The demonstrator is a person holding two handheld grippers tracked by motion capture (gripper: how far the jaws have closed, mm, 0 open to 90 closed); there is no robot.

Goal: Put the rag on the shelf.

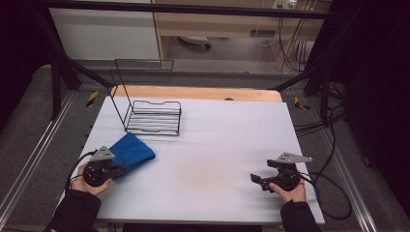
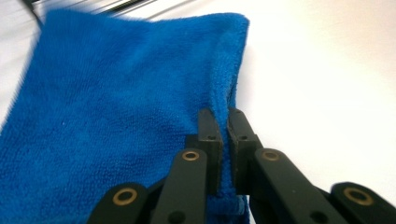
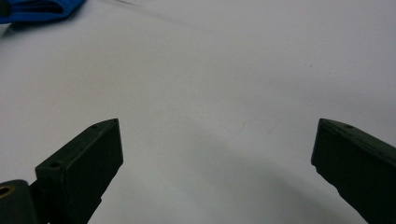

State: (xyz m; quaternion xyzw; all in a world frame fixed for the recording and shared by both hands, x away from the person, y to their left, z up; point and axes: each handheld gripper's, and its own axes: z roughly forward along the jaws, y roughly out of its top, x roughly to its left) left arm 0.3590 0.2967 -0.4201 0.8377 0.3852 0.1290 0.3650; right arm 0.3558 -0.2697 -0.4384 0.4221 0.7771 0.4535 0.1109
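Note:
A folded blue cloth (image 1: 132,151) lies on the white table (image 1: 217,145) at the front left, just in front of a black wire rack (image 1: 153,116). My left gripper (image 1: 121,170) is at the cloth's near edge. In the left gripper view its jaws are shut on a raised fold of the blue cloth (image 2: 116,93), pinched between the two fingertips of the left gripper (image 2: 223,122). My right gripper (image 1: 255,179) rests at the front right, far from the cloth. Its jaws stand wide open over bare table, the right gripper (image 3: 217,140) holding nothing. A corner of the blue cloth (image 3: 37,9) shows far off.
The wire rack has a tall wire back that leans toward the far side. A wooden strip (image 1: 193,93) runs along the table's far edge. Black cables (image 1: 329,125) trail off the right side. Dark frame bars (image 1: 63,63) stand at both far corners.

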